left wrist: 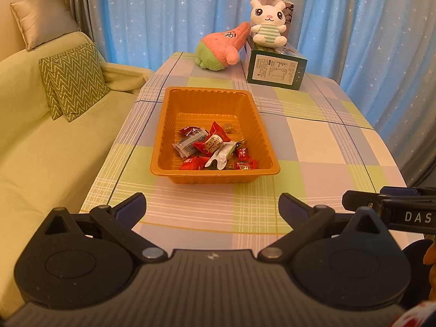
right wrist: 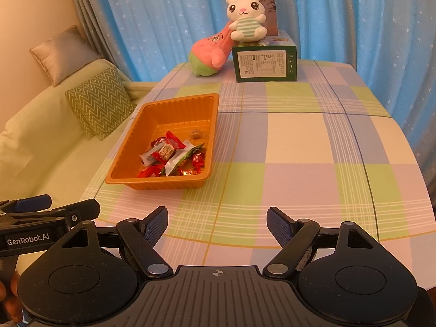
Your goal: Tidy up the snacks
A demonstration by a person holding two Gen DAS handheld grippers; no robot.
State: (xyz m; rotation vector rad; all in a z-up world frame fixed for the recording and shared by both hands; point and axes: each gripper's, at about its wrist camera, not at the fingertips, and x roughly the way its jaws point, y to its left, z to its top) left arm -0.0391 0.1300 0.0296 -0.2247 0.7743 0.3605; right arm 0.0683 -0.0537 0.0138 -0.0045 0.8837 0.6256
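1. The left hand-held gripper (left wrist: 212,209) stands at the bottom of the left wrist view, its jaws spread wide and holding nothing, over the near edge of the table (left wrist: 313,147).
2. The right hand-held gripper (right wrist: 217,224) is at the bottom of the right wrist view, also wide apart and holding nothing, above the checked cloth near the front edge.
3. The orange tray (left wrist: 174,103) sits in the middle of the left wrist view, just beyond the left gripper, close to the left edge of the table.
4. The snacks (left wrist: 215,147) lie in a small pile in the near half of the tray; the far half of its floor is bare except one small brown piece.
5. In the right wrist view the tray (right wrist: 152,109) is left of centre, and a wide stretch of cloth lies open from centre to the right edge of the table.
6. At the top of both views, by the far edge, a green box (left wrist: 275,70) carries a white rabbit plush (left wrist: 268,21), and a pink plush (left wrist: 220,49) leans against the box.
7. A sofa (left wrist: 41,150) with cushions runs along the left side, just beside the table.
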